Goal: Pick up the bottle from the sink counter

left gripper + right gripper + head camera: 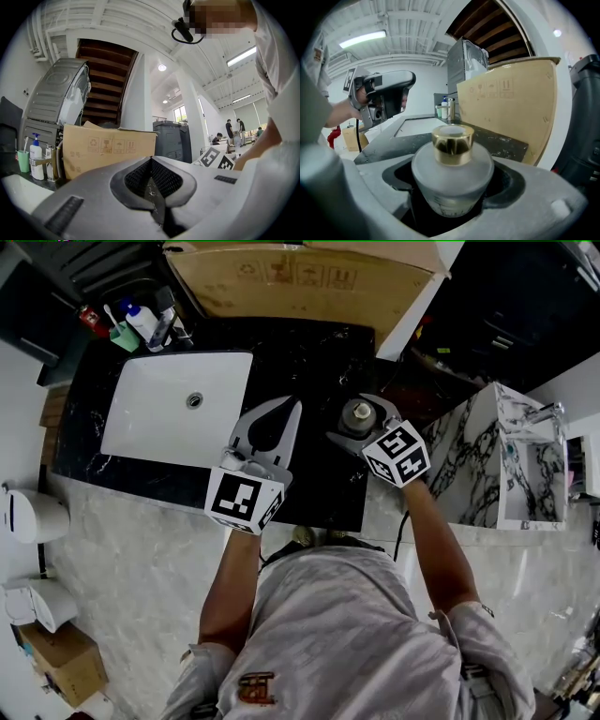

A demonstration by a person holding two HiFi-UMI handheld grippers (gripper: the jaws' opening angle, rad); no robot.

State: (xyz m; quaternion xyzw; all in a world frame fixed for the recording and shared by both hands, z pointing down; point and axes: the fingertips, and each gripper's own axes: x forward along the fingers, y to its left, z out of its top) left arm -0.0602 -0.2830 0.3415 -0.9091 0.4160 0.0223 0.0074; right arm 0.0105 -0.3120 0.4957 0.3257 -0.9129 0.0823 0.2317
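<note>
A squat frosted bottle (451,180) with a gold cap stands on the black marble counter (319,362), right of the sink; from above the bottle (359,413) shows between two grey fingers. My right gripper (355,418) has its jaws spread wide around it, and the right gripper (453,161) shows dark gaps on both sides of the bottle's body, so the pads do not press it. My left gripper (296,406) hovers just left of it over the counter, its tips together and nothing in it; the left gripper (151,160) faces a cardboard box.
A white sink (159,409) is set into the counter's left part. Toiletry bottles and a cup (141,324) stand at the back left corner. A large cardboard box (300,282) leans along the back edge. A white marble cabinet (525,456) stands to the right.
</note>
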